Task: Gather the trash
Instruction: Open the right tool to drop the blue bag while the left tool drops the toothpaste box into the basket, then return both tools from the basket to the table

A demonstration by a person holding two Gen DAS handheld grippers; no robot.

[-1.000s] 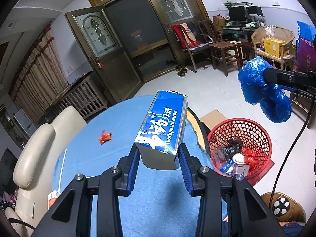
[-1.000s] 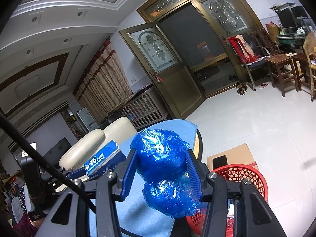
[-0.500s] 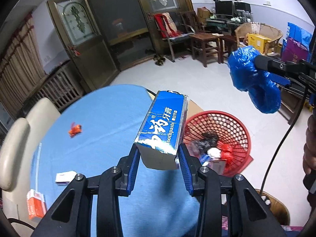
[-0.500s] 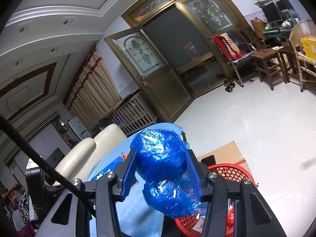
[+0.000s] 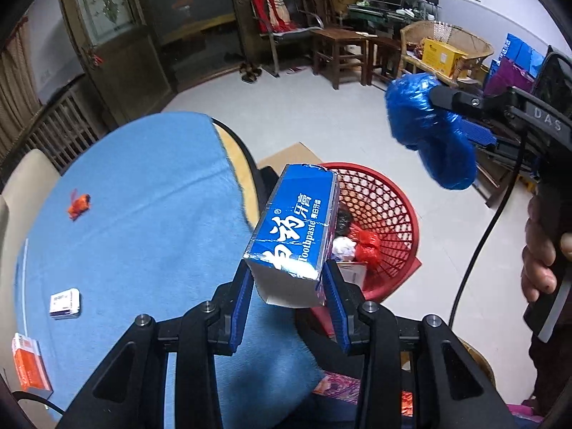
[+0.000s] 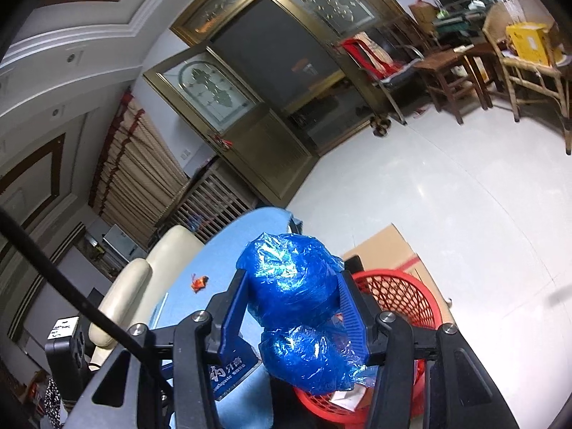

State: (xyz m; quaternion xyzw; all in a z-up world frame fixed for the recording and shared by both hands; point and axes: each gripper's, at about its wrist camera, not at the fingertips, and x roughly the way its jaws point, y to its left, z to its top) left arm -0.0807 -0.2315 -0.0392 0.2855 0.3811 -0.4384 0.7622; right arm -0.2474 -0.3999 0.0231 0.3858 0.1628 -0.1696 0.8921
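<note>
My left gripper (image 5: 287,280) is shut on a blue toothpaste box (image 5: 296,236) and holds it over the table edge, above the near rim of the red mesh basket (image 5: 386,200). My right gripper (image 6: 291,286) is shut on a crumpled blue plastic bag (image 6: 293,282), held in the air over the basket (image 6: 397,293). That bag also shows in the left wrist view (image 5: 425,128), up right of the basket. The basket holds several pieces of trash (image 5: 357,243).
A round table with a blue cloth (image 5: 143,214) carries an orange wrapper (image 5: 78,205), a small white box (image 5: 64,303) and an orange box (image 5: 30,368). A cream chair (image 6: 143,286) stands behind. Flat cardboard (image 6: 389,246) lies on the floor. Wooden chairs (image 5: 343,50) stand far back.
Both grippers have swung right and forward with their loads. The toothpaste box now hangs over the basket's near rim, and the blue bag sits closer above the basket.
</note>
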